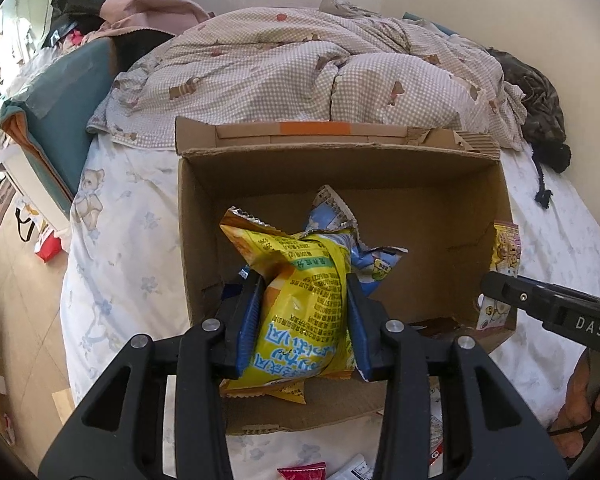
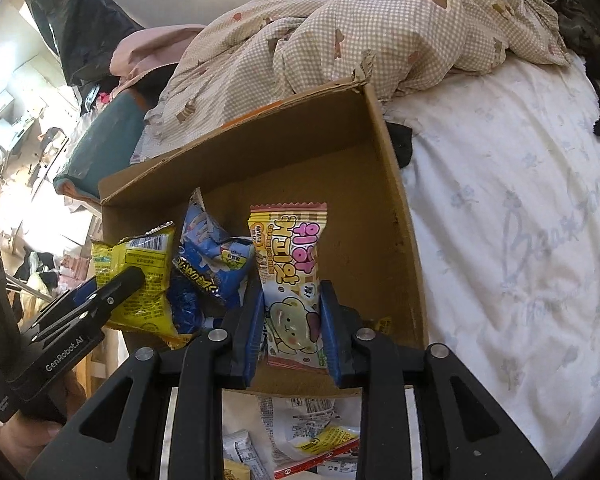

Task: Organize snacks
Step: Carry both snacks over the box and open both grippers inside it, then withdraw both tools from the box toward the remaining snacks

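Two packets: held over the cardboard box.
Left gripper: fingers clamped on yellow snack bag; light, crinkly, slippery.
Right gripper: fingers clamped on cookie packet mid-body.

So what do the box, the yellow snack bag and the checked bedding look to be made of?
Box: brown corrugated cardboard, matte; fluting shows at a torn flap edge.
Yellow snack bag: thin printed plastic film, glossy, probably foil-lined; it crinkles between the left tongs and has crimped ends.
Checked bedding: soft woven fabric, likely cotton; it lies in rumpled folds.
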Tool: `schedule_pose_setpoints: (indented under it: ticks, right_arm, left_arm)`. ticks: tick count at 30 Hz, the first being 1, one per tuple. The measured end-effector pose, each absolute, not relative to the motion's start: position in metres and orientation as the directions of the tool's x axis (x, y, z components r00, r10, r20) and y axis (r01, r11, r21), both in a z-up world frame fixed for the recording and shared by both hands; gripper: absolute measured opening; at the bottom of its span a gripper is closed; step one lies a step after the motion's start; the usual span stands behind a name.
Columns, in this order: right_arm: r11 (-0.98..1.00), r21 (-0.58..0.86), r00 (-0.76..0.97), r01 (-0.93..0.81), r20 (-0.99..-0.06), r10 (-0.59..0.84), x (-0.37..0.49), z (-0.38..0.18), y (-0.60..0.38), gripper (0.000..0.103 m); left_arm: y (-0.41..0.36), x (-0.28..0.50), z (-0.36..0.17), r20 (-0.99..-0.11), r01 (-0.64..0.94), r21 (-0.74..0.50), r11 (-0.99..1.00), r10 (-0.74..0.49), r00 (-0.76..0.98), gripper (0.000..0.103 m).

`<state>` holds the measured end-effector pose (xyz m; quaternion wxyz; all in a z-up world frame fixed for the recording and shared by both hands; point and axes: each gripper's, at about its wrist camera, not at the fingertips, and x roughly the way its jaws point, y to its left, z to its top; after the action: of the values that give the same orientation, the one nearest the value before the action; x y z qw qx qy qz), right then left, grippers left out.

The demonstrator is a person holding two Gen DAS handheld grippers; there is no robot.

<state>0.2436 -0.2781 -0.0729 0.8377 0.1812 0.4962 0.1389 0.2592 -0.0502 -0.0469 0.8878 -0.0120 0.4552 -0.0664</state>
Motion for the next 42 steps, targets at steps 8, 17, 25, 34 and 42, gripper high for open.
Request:
schedule_pose_setpoints:
  ticks: [8,17,25,34,42]
  right_arm:
    - [0.892,0.453,0.485,-0.014,-0.777,0.402,0.244,-0.071,-0.285,0.051]
    - [0.889,0.454,0.537,-0.06,-0.736,0.412,0.242,-0.056,-0.284,0.084]
    - [0.899,0.432,0.55,-0.069,-0.736,0.395,0.241,-0.049,-0.28,0.084]
    - [0.887,0.454,0.603,-0.089,-0.684,0.41,0.208,-0.02,-0.285,0.084]
    - [0.883,0.461,0.588,-0.088,-0.691,0.42,0.171,-0.019,-0.283,0.084]
  left_arm:
    - [-0.056,0.257,-0.043,-0.805,0.119,-0.087,0.989,-0.141,0.576,0.082]
    - [-0.049,0.253,-0.034,-0.78,0.126,-0.135,0.983,-0.184,0.599,0.091]
    - [-0.04,0.244,-0.021,-0.755,0.114,-0.168,0.979,-0.202,0.624,0.091]
    - [-0.023,0.214,0.001,-0.729,0.083,-0.122,0.989,-0.146,0.669,0.091]
    - [-0.021,0.173,0.014,-0.689,0.087,-0.042,0.995,-0.092,0.719,0.091]
